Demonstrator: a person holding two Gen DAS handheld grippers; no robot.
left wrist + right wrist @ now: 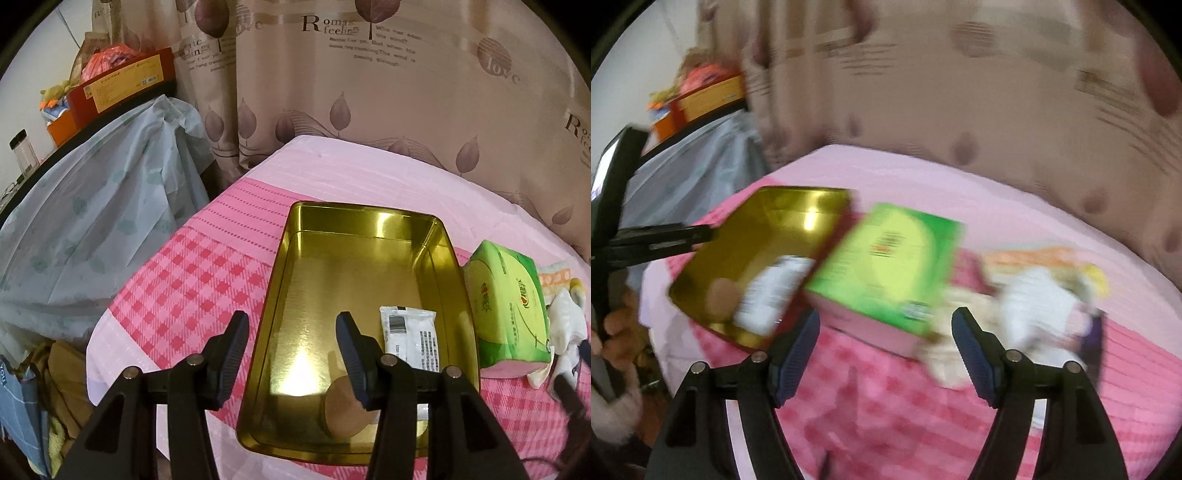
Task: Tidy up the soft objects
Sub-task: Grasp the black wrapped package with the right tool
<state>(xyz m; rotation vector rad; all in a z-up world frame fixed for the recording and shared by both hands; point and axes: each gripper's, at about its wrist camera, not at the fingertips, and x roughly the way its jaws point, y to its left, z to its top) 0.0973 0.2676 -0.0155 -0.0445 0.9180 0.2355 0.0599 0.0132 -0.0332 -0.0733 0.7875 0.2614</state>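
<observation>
A gold tin (280, 258) lies open on the pink bed. Inside it are a white wipes packet (410, 339) and a tan round pad (343, 410). My left gripper (291, 339) is open and straddles the tin's left wall, one finger outside and one inside, with no pressing visible. Right of the tin lie a green tissue pack (506, 310) and a white soft bundle (565, 332). The right wrist view is blurred. There my right gripper (886, 354) is open and empty over the bedspread, just in front of the green tissue pack (886, 258), with the white bundle (1038, 306) to its right.
A leaf-print curtain (369, 92) hangs behind the bed. On the left, furniture under a pale blue cover (103, 206) carries a red box (122, 81). An orange-patterned cloth (1027, 258) lies behind the white bundle. A hand (620, 332) holds the left gripper (698, 236).
</observation>
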